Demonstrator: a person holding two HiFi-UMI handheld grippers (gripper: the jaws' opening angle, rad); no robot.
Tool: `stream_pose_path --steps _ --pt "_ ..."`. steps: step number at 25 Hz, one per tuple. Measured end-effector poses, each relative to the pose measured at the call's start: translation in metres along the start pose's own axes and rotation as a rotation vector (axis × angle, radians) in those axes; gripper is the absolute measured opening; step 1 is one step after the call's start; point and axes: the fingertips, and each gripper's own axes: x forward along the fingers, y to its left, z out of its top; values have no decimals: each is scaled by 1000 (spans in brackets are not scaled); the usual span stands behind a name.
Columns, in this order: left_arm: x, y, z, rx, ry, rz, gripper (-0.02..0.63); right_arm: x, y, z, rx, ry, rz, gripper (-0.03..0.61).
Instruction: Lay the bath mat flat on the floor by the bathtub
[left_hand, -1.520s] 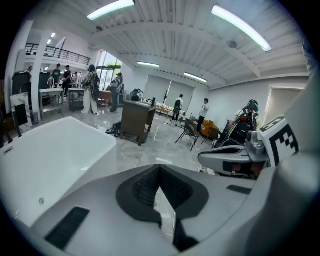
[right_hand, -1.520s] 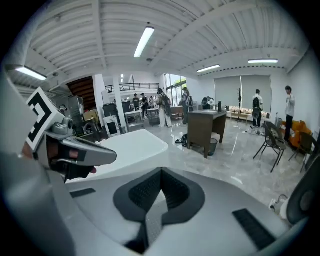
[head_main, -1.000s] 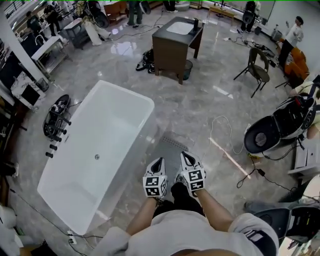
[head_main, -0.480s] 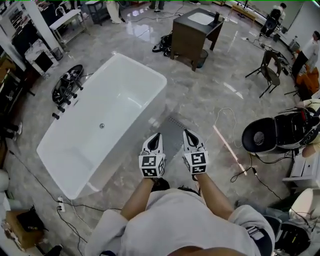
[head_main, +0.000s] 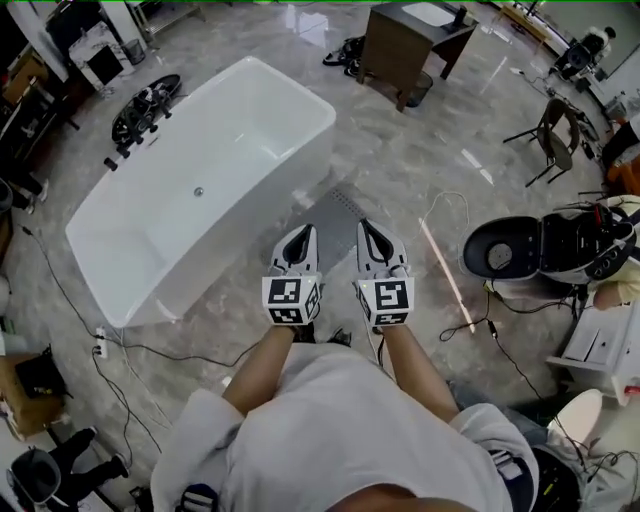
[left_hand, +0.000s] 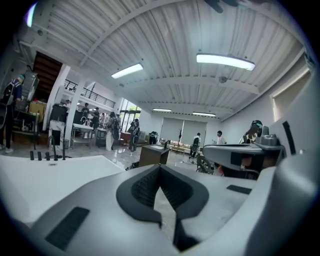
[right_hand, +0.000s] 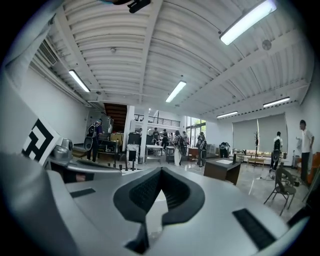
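The grey bath mat (head_main: 335, 220) lies flat on the marble floor beside the white bathtub (head_main: 230, 150), close to its long right side. Both grippers hover above the mat's near end, side by side at the person's outstretched arms. My left gripper (head_main: 303, 238) is shut with nothing between its jaws, and so is my right gripper (head_main: 369, 234). In the left gripper view the closed left gripper (left_hand: 160, 169) points level across the room, over the tub's edge (left_hand: 55, 170). The right gripper view shows the shut right gripper (right_hand: 159, 171) aimed the same way.
A dark wooden vanity cabinet (head_main: 405, 45) stands beyond the mat. A black round machine (head_main: 520, 250) and loose cables (head_main: 450, 215) lie to the right. A folding chair (head_main: 555, 125) is at the far right. A round black rack (head_main: 140, 105) sits left of the tub. People stand in the distance.
The head view has drifted, so tub and mat now sit higher in it. Both grippers stayed shut and empty, side by side, a little nearer the mat's near end.
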Motion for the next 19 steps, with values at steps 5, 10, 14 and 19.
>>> stream_pose_path --steps 5,10,14,19 --pt "-41 -26 -3 58 -12 44 11 -43 3 -2 4 -12 3 6" --pt "-58 -48 0 94 -17 69 11 -66 -4 1 15 -34 15 6" --pt "-89 -47 11 73 -42 102 11 -79 18 15 -4 -42 55 6" --pt "-119 -48 29 89 -67 115 11 -94 39 39 -12 -71 85 6"
